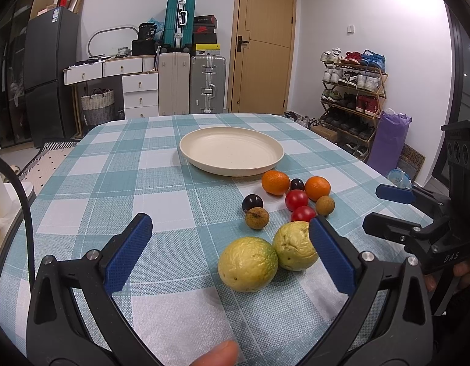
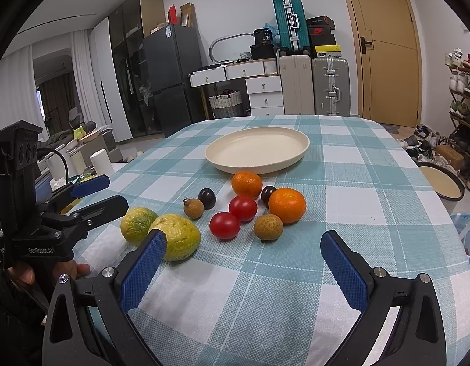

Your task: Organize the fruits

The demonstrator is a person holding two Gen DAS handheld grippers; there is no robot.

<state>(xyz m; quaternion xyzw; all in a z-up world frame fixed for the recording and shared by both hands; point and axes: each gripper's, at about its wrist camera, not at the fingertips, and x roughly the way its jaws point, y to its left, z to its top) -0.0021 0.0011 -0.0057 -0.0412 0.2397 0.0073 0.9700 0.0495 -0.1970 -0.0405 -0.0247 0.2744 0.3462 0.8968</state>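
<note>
A cream plate (image 1: 232, 151) (image 2: 256, 149) sits empty on the checked tablecloth (image 1: 119, 189). In front of it lie two oranges (image 1: 275, 182) (image 2: 286, 206), two red tomatoes (image 1: 296, 199) (image 2: 224, 225), two dark plums (image 1: 252, 202) (image 2: 207, 197), two brown longans (image 1: 257, 218) (image 2: 268, 227) and two yellow-green fruits (image 1: 247, 263) (image 2: 177, 240). My left gripper (image 1: 232, 250) is open and empty, just before the yellow-green fruits. My right gripper (image 2: 250, 262) is open and empty, before the tomatoes and longan. Each gripper shows in the other's view, the right (image 1: 384, 210) and the left (image 2: 110, 195).
Behind the table stand suitcases (image 1: 192, 88), a white drawer unit (image 1: 140, 91), a dark fridge (image 1: 49, 73), a door (image 1: 265, 42) and a shoe rack (image 1: 350, 97). A cream bowl (image 2: 442, 183) sits off the table's right edge.
</note>
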